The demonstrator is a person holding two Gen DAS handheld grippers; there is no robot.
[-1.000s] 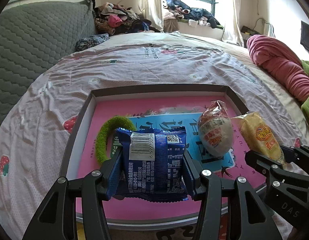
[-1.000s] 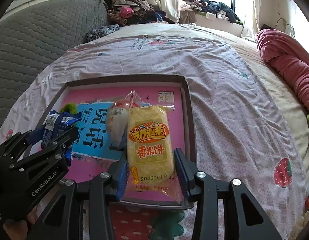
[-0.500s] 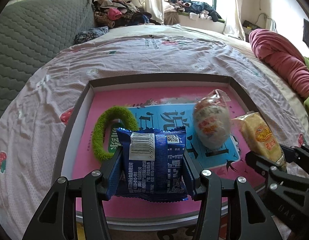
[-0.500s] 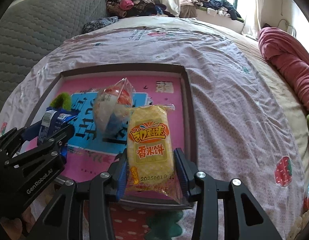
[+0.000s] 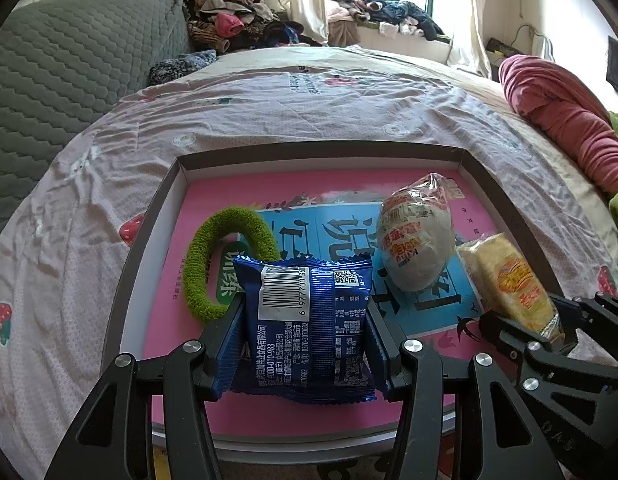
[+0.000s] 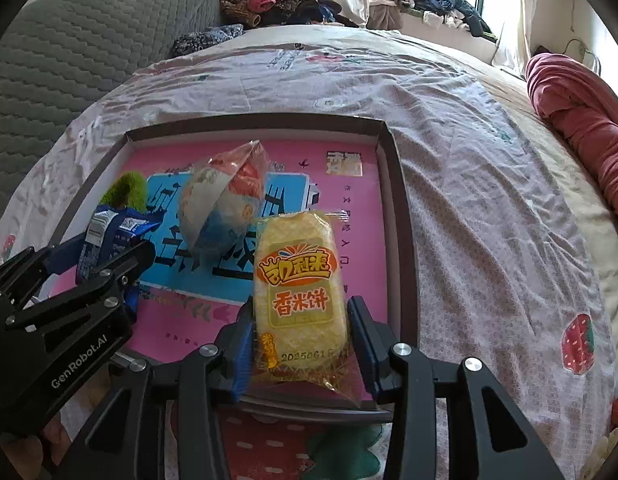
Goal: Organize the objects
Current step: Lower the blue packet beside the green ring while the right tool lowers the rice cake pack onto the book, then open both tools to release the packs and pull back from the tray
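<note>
Left gripper (image 5: pixel 305 344) around crinkly blue foil packet (image 5: pixel 309 320), clamped.

We see our left claw (image 5: pixel 305 340) angled downward with its two fingers clamped from either side on a packet, and at its three o'clock our right claw (image 6: pixel 301 336), tilted likewise, pinching another packet between its fingers.

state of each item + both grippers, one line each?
left gripper: shut on blue snack packet
blue snack packet: held over tray
right gripper: shut on yellow rice cracker pack
yellow rice cracker pack: held
round wrapped snack: lying in tray
green scrunchie: lying in tray
tray: on bed
</note>
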